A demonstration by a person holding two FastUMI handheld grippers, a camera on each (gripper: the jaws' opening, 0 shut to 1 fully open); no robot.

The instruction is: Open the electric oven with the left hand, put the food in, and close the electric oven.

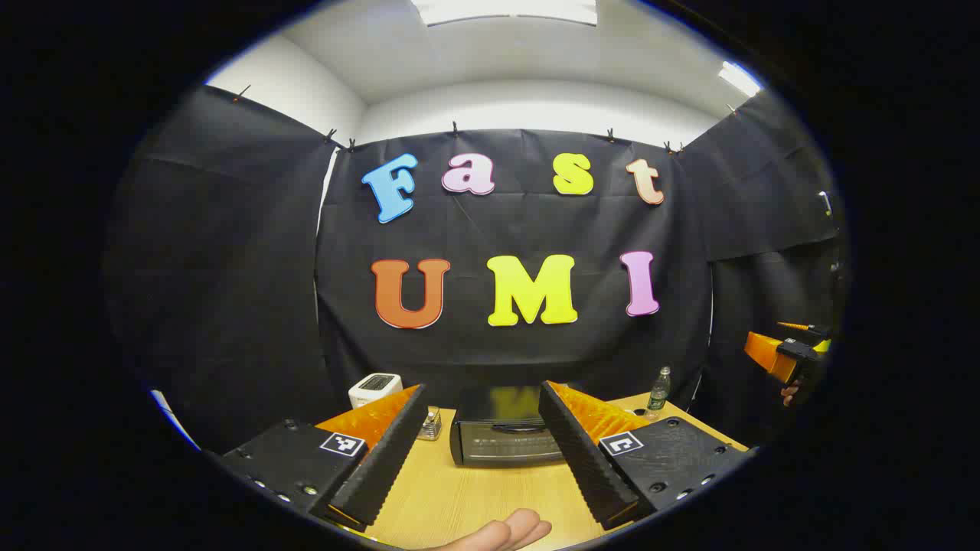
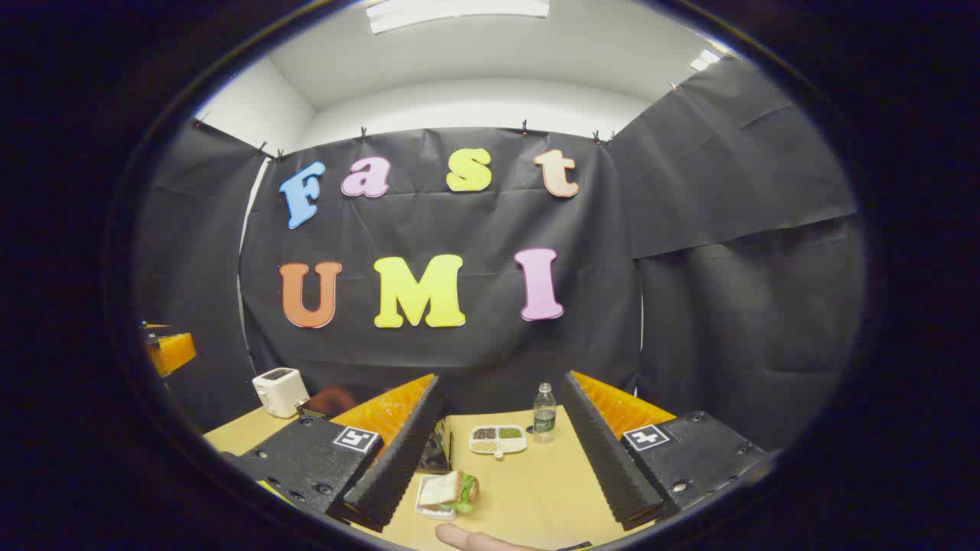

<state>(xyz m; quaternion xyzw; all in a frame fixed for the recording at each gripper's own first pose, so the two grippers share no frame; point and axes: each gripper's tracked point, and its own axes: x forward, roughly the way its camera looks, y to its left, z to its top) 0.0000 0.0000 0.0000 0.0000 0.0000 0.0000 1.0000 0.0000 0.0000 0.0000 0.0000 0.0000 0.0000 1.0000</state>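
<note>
The black electric oven [image 1: 505, 442] stands on the wooden table [image 1: 459, 497] with its door closed, straight ahead of my left gripper [image 1: 482, 394], which is open and held back from it with nothing between its fingers. The food, a sandwich on a small white plate [image 2: 448, 491], lies on the table low between the fingers of my right gripper [image 2: 501, 383], which is open and empty above it. A corner of the oven [image 2: 438, 453] peeks out behind the right gripper's left finger. The right gripper [image 1: 781, 353] also appears far off to the right in the left gripper view.
A white toaster [image 1: 375, 389] and a small jar [image 1: 430, 425] sit left of the oven. A water bottle [image 2: 544, 413] and a divided dish of grains [image 2: 498, 438] stand at the back of the table. A person's fingertips [image 1: 501, 532] rest at the near table edge.
</note>
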